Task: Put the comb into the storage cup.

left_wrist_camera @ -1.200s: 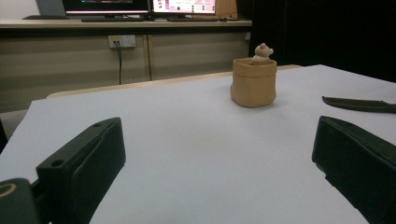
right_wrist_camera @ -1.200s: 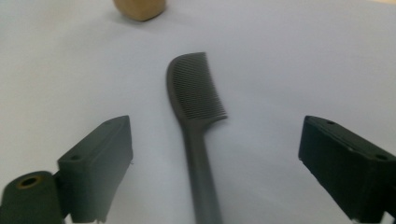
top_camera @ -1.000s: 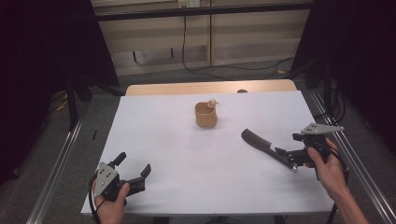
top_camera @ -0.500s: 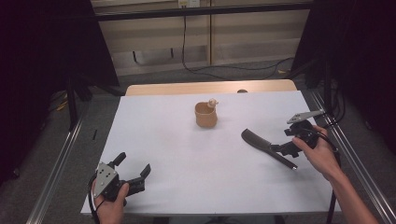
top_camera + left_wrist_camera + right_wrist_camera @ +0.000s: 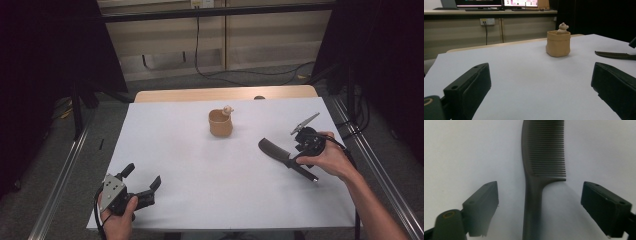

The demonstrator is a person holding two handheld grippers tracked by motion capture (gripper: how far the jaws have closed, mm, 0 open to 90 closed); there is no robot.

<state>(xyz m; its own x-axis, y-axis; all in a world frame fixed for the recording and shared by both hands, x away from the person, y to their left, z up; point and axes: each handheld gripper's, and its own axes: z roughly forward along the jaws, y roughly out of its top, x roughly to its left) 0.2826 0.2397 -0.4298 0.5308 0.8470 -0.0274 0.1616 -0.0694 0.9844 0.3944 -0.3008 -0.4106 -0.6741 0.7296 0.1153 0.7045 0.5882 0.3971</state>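
A dark comb [image 5: 280,152] lies on the white table top [image 5: 175,150], right of centre, teeth end toward the middle. My right gripper [image 5: 300,156] hangs over its handle, pointing down. In the right gripper view the comb [image 5: 544,157] runs up between the two black jaws of that gripper [image 5: 540,187]; they have just been closing but stand apart from the handle on both sides. A tan cup [image 5: 220,125] with a small bear figure [image 5: 228,109] on its rim stands mid-table. My left gripper [image 5: 143,176] rests open at the near left corner, facing the cup [image 5: 558,43].
A strip of bare wood [image 5: 225,93] shows beyond the white top's far edge. Metal rails [image 5: 60,180] run along both sides of the table. A wall with a socket and cable [image 5: 197,30] stands behind. Monitors [image 5: 499,3] sit on a far desk.
My right hand has moved left and away from me, from beside the comb's handle end to over the handle. The left gripper has stayed where it was.
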